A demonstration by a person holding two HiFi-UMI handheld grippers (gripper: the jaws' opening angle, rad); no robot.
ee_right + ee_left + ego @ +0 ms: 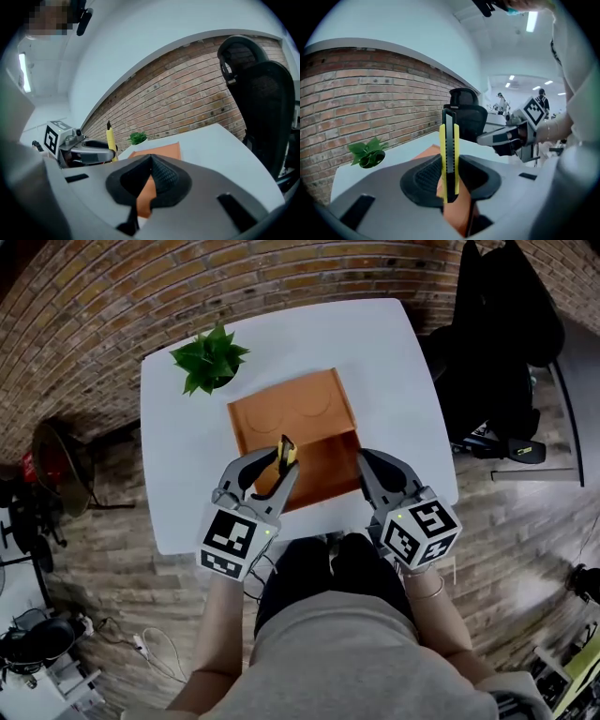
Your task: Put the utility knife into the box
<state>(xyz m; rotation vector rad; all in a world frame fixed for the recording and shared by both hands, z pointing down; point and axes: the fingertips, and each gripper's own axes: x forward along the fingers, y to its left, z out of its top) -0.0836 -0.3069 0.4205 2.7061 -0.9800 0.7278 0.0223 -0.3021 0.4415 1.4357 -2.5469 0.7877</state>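
A yellow and black utility knife (287,452) (449,154) stands upright in my left gripper (279,471) (450,177), which is shut on it. This gripper hangs over the front left edge of the orange-brown box (328,460) (427,152); the box's lid (292,407) lies open toward the back. My right gripper (367,465) (150,161) is at the box's front right corner, shut and holding nothing. From the right gripper view the knife (110,139) rises beside the left gripper (86,150), with the box (159,151) ahead.
A small green potted plant (210,359) (369,152) (138,138) stands at the back left of the white table (187,474). A black office chair (497,343) (262,108) is beside the table's right side. A brick wall lies behind.
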